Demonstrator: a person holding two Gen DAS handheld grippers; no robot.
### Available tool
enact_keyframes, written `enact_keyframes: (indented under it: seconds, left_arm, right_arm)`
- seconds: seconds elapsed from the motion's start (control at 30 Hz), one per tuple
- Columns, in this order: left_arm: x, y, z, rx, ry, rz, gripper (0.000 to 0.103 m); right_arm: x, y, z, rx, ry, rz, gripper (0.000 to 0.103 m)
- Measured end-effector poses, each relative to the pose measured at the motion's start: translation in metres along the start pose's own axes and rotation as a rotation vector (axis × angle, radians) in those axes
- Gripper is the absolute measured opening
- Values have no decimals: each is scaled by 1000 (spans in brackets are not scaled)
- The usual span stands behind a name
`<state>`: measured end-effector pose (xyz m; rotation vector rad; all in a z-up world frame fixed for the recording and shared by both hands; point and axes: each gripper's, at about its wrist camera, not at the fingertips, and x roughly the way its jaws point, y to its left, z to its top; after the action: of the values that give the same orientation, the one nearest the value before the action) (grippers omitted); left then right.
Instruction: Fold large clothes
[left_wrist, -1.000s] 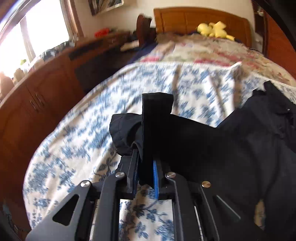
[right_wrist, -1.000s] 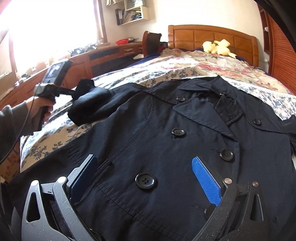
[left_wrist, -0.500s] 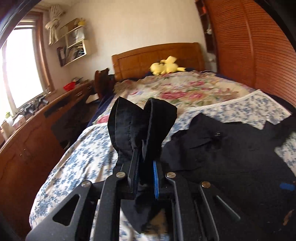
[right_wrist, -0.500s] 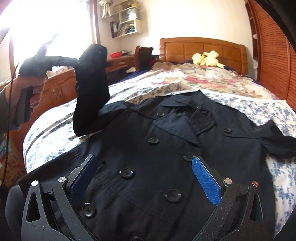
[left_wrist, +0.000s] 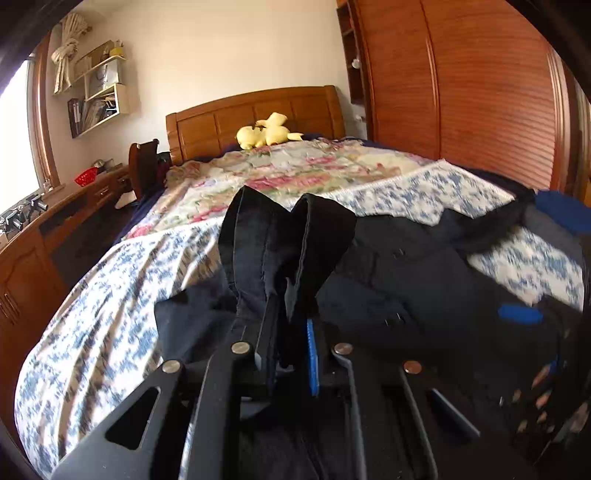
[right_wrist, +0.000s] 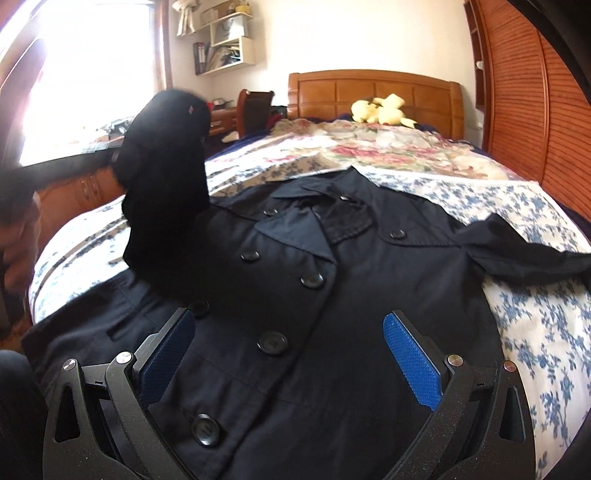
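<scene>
On the bed (right_wrist: 517, 206), over the blue-and-white floral sheet, a big dark navy coat (right_wrist: 332, 295) lies spread out front-up, buttons showing, collar toward the far wooden headboard (right_wrist: 373, 92). The left gripper (left_wrist: 286, 332) is clamped tight on the cuff end of the coat's left sleeve (left_wrist: 280, 243), and that sleeve (right_wrist: 166, 177) is lifted up off the sheet on the left side, standing above the coat's body, a bit blurry in the right wrist view. The right gripper (right_wrist: 288, 354) is near the camera over the lower front of the coat with its blue-padded fingers (right_wrist: 410, 354) spread wide apart, nothing between them. The other sleeve (right_wrist: 528, 254) lies flat out to the right. Yellow plush toy (right_wrist: 380, 110) sits up by the headboard, wooden desk (left_wrist: 48, 225) runs along the left wall.
</scene>
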<state>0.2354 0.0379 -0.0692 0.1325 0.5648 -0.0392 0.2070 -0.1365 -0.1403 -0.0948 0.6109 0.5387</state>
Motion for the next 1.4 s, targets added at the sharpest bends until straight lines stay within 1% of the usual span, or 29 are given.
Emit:
enact_keyframes:
  seconds: [0.13,0.23,0.33,0.37,0.4,0.47,0.6,0.67,0.73,0.87,1.07,1.2,1.33,1.4]
  left_arm:
    - [-3,-6,-20,-13,6,-8,13]
    - [-8,-9,-28,-37,22,-25,16]
    - [-14,-9,-30,-51,31,-71,27]
    - [-18,-11,-33,-54,27,-84,31]
    - [-22,-12,-34,-56,21,-96,33]
    - [-29,-12,-36,-56,15,-113,43]
    - [-42,-11,-45,-70,-4,-121,48]
    - [-48,-7,-48,-81,-10,-109,53]
    - [-52,-1,-51,-91,-20,-109,54]
    - [-58,16,-59,-119,-30,-60,54]
    - [-62,40,-71,-147,-26,-21,54]
    - [-63,56,-78,-181,-21,-11,54]
    - [-65,68,-85,-193,-20,15,54]
    - [-65,72,-86,-201,-15,22,54]
  right_arm:
    - [-1,-4,-9,-1,13,-15,103]
    - [1,-3,-13,-5,30,-20,103]
    - [3,-2,-15,-10,39,-24,103]
    - [4,-3,-15,-11,39,-25,103]
    - [4,-3,-15,-11,42,-27,103]
    - [5,-3,-14,-7,43,-31,103]
    - [6,-3,-13,-4,50,-41,103]
    - [7,-1,-12,-5,52,-43,103]
    - [7,-1,-12,-3,52,-39,103]
    - [10,6,-5,-7,48,-29,103]
    - [17,21,5,-24,45,-4,103]
    - [29,25,5,-31,74,0,103]
    - [44,23,3,-16,117,26,100]
    - [50,21,1,-6,135,46,96]
